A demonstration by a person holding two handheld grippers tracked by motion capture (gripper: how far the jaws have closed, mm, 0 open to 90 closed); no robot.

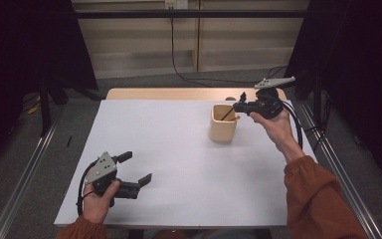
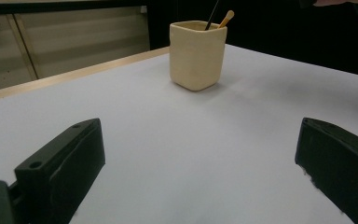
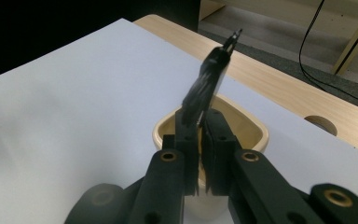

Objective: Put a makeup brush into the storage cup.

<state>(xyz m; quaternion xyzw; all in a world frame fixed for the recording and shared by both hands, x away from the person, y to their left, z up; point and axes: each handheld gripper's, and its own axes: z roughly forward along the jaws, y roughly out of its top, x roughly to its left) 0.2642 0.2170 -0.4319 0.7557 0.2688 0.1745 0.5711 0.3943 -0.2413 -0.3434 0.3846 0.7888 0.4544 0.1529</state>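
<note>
- Above the cream square ceramic cup (image 1: 223, 123) at the far right of the white worktop (image 1: 179, 164), a thin black pen (image 3: 208, 86) is held by the right tongs (image 3: 204, 140), which are clamped on it
- Its lower end is seen inside the cup's rim, beside a tan wooden stick (image 2: 226, 18) already standing there
- Release into the cup is judged to be what remains
- Near the front edge, the left tongs (image 1: 134, 167) are held apart and empty

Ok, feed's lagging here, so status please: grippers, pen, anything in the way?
Left gripper open, low over the table. Right gripper shut on black pen above cream cup. Pale stick already in cup. Nothing blocking.
</note>
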